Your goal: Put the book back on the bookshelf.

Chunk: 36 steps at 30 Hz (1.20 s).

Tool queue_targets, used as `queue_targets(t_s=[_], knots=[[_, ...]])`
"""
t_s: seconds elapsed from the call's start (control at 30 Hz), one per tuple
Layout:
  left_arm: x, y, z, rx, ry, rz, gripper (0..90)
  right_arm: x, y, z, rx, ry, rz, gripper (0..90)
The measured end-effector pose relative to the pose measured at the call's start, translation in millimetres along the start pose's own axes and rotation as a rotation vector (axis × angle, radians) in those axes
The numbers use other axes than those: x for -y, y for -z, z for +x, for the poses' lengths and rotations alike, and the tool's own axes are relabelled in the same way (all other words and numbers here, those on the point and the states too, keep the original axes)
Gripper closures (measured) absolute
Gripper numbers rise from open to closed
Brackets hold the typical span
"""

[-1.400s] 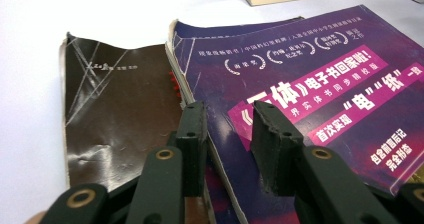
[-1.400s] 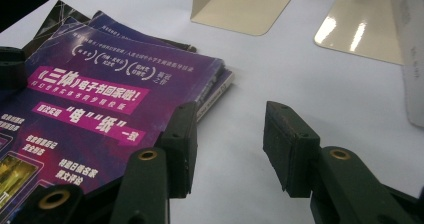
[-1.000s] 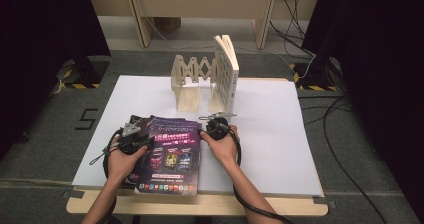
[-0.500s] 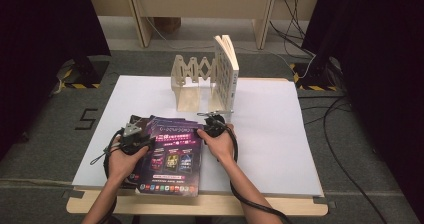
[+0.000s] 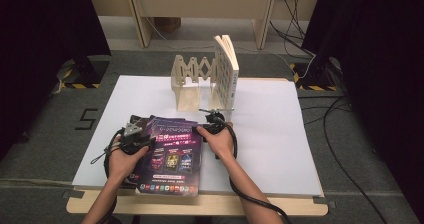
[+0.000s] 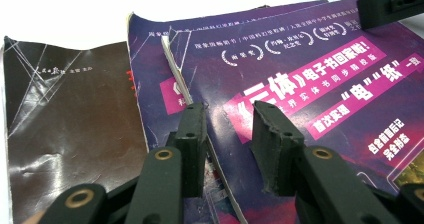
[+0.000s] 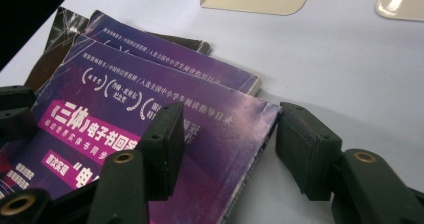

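A purple paperback (image 5: 172, 156) tops a small stack lying flat near the front left of the table. My left gripper (image 5: 134, 136) rests at its left side. In the left gripper view the jaws (image 6: 229, 109) stand apart, with the book's slightly raised left edge (image 6: 175, 69) running between them. My right gripper (image 5: 210, 120) is at the book's far right corner. Its jaws (image 7: 231, 111) have just been opening and straddle that corner (image 7: 260, 114), one over the cover and one over the bare table, with neither pad pressing on it.
A second purple book (image 7: 165, 59) and a dark brown one (image 6: 65, 124) lie under the top one. A wooden folding rack (image 5: 192, 74) stands at the back centre, with a white book (image 5: 227, 71) upright at its right end. White sheet (image 5: 280, 134) lies bare to the right.
The right gripper's jaws have spread wider around the top book's far right corner, and that hand has shifted slightly. The left hand and the stack have stayed put.
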State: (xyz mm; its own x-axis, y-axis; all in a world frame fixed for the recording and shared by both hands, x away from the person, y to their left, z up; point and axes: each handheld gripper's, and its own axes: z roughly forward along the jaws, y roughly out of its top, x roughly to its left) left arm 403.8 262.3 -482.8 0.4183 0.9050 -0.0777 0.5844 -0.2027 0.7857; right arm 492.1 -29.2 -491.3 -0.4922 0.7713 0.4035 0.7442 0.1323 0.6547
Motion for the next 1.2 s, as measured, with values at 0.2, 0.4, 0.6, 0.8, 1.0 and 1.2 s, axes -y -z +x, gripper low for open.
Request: queue_targets(t_s=[0.2,0.4,0.6,0.8,1.0,1.2], knots=[[0.0,-0.2,-1.1,-0.007,-0.002,0.005,65.8,-0.9,1.6,1.3,0.011,0.005,-0.009,50.7],[-0.4,-0.9,-3.5,-0.021,-0.008,0.005,65.8,-4.7,11.9,3.6,0.012,0.022,-0.021,57.5],[-0.7,-1.8,-4.5,-0.019,-0.009,0.003,65.9,-0.5,12.0,-3.6,-0.012,-0.014,0.025,55.7],[-0.7,-1.9,-3.9,-0.014,-0.008,0.004,65.9,0.6,12.5,-5.9,-0.026,-0.032,0.042,53.9],[-0.6,-2.1,-4.2,-0.014,-0.005,0.0,66.0,1.1,12.1,-7.8,-0.043,-0.057,0.057,52.3],[-1.0,-2.2,-4.2,-0.014,-0.007,0.002,65.9,0.5,11.2,-8.9,-0.063,-0.073,0.071,51.9]])
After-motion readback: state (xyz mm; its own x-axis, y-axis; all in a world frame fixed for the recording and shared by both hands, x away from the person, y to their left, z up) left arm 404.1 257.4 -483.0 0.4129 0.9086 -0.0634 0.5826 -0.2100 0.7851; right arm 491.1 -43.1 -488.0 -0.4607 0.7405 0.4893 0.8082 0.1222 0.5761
